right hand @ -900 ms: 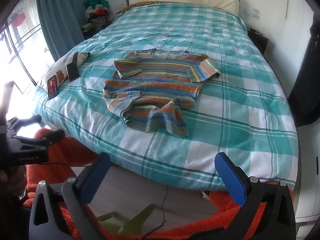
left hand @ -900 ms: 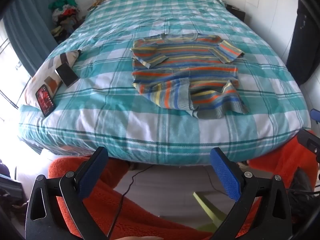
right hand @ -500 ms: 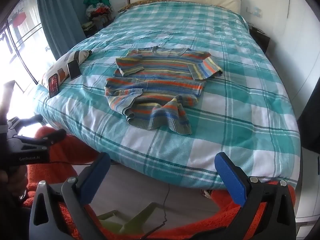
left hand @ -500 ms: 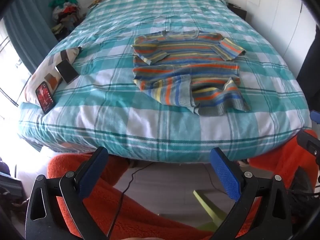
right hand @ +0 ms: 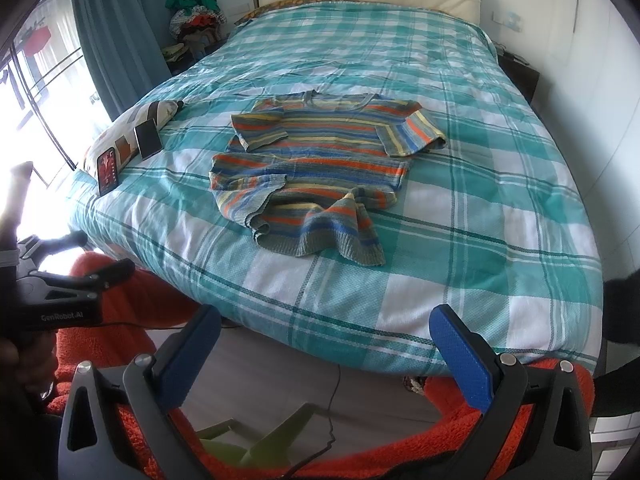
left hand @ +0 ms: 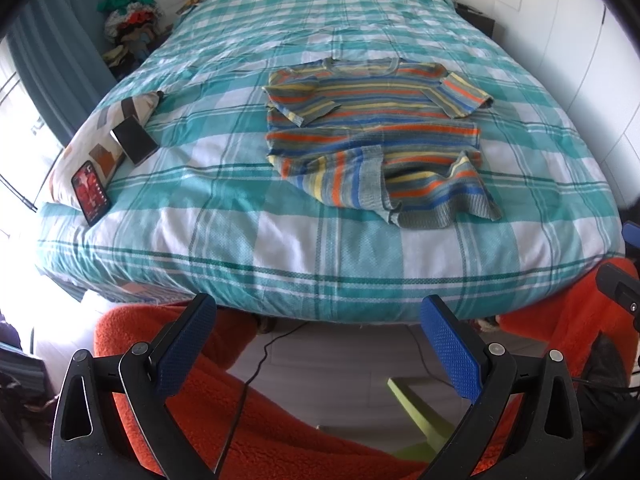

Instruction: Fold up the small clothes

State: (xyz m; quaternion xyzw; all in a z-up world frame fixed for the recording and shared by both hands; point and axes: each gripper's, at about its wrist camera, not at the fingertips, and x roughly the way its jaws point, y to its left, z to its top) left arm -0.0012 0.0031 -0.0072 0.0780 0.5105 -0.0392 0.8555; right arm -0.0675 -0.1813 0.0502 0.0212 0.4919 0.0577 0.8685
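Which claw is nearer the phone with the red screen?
Left. The left claw hangs off the bed's foot nearer the phone; the right claw sits further along, beyond the striped sweater.

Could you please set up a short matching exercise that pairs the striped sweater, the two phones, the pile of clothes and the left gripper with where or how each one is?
Things:
1. striped sweater
2. two phones
3. pile of clothes
4. left gripper

Places or states:
A. beside the curtain, past the bed's far corner
B. open, nothing between its fingers
C. spread on the checked bedspread, bottom hem rumpled
D. leaning on a patterned cushion

Pairs: 1-C, 2-D, 3-A, 4-B
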